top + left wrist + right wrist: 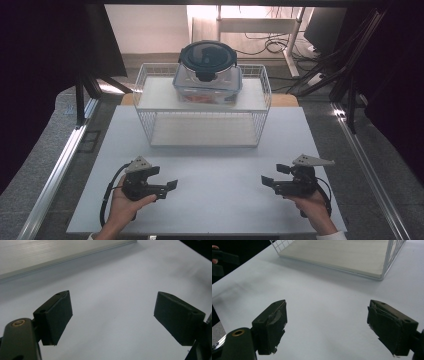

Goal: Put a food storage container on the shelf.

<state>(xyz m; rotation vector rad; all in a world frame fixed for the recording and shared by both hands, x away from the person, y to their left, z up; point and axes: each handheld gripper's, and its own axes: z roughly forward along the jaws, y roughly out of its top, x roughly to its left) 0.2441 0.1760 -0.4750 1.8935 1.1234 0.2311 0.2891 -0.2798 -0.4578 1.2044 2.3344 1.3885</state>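
While both grippers rest low over the near end of the white table (210, 165), nothing looks begun. The left gripper (172, 185) sits at about seven o'clock from the table's middle, jaws apart and empty; the right gripper (265, 181) sits at about five o'clock, jaws likewise wide with only bare table between them (the two point toward each other). The lidded container (207, 75) stands untouched on top of the wire rack (202, 107) at twelve o'clock, well apart from both. By my reading, reaching, gripping and moving it all remain to be done.
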